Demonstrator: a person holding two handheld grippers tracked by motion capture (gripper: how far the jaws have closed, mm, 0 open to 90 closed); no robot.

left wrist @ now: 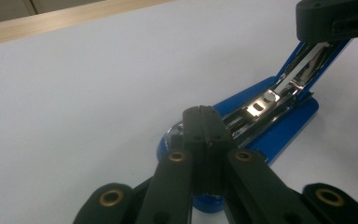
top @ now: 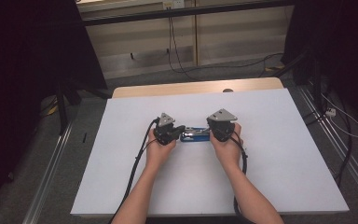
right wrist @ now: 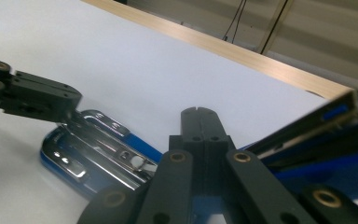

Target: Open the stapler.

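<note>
A blue stapler [top: 195, 136] lies in the middle of the white table [top: 270, 154], hinged open so its chrome staple channel [left wrist: 261, 106] shows. My left gripper [top: 179, 131] is at the stapler's left end; its jaws [left wrist: 204, 113] are shut, with the tips over the rounded hinge end. My right gripper [top: 211, 130] is at the other end, jaws [right wrist: 199, 114] shut with nothing between them. The raised blue top arm [right wrist: 335, 130] passes just to their right. The right gripper's black tip [left wrist: 335, 18] sits against that raised arm. The left gripper [right wrist: 32, 99] rests on the chrome channel [right wrist: 107, 154].
A wooden strip [top: 196, 87] runs along the table's far edge. Beyond it are a floor with black cables [top: 177, 51] and a pale wall. Dark stands [top: 65, 98] flank both sides. Cables trail from both grippers along the person's forearms toward the near edge.
</note>
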